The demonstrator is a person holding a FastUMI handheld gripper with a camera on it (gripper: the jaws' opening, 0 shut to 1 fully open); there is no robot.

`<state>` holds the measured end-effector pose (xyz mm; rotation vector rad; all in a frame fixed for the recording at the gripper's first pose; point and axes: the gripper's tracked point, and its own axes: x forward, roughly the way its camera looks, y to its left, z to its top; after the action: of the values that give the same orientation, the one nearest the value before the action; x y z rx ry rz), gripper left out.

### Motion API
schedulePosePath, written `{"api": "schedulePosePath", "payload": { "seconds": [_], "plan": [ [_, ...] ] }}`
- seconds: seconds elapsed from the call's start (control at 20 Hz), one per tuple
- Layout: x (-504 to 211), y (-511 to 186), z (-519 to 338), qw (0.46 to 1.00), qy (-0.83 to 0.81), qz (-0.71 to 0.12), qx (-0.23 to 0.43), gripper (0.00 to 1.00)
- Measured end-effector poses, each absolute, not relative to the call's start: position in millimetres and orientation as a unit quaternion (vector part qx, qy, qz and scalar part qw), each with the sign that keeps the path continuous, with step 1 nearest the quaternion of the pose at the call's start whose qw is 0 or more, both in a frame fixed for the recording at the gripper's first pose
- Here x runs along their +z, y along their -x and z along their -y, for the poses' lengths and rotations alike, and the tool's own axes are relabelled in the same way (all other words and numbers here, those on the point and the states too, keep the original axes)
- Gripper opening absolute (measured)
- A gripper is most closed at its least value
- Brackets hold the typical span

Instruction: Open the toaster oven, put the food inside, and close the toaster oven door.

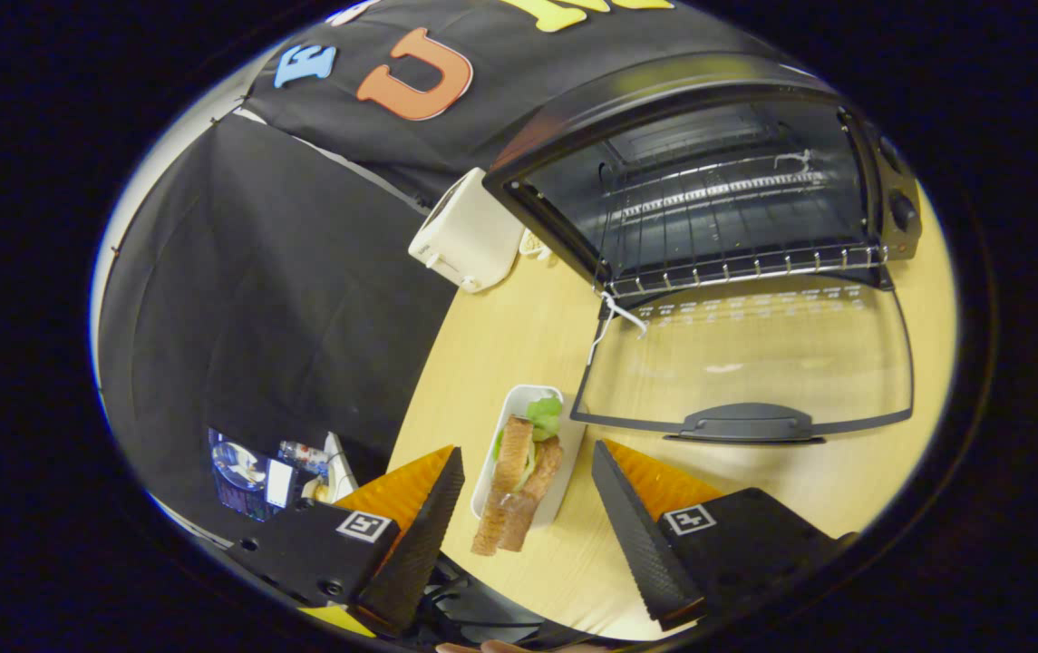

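Note:
A black toaster oven (709,154) stands on the wooden table beyond my fingers, its glass door (745,363) folded down flat toward me and the wire rack (718,218) inside bare. A sandwich (519,481) with brown bread and green lettuce lies in a small white tray (570,453) on the table. My gripper (526,458) hovers above the tray, open, with the sandwich showing in the gap between the two fingers; neither finger touches it.
A white boxy appliance (469,236) stands left of the oven at the table's back edge. The table edge runs down the left, with black cloth below it and some clutter (274,472) on the floor. A white string (614,317) hangs at the door's left hinge.

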<state>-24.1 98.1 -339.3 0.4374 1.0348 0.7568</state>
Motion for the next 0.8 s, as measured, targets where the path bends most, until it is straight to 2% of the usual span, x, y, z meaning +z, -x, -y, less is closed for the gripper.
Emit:
{"api": "schedulePosePath", "payload": {
  "seconds": [0.25, 0.3, 0.5, 0.8],
  "plan": [
    [-368, 37, -117, 0.748, -0.193, -0.542, 0.332, 0.82],
    [-370, 39, -121, 0.747, -0.192, -0.544, 0.33, 0.77],
    [-367, 40, -124, 0.751, -0.207, -0.546, 0.307, 0.42],
    [-324, 55, -127, 0.758, -0.213, -0.517, 0.337, 0.39]
  ]
}}
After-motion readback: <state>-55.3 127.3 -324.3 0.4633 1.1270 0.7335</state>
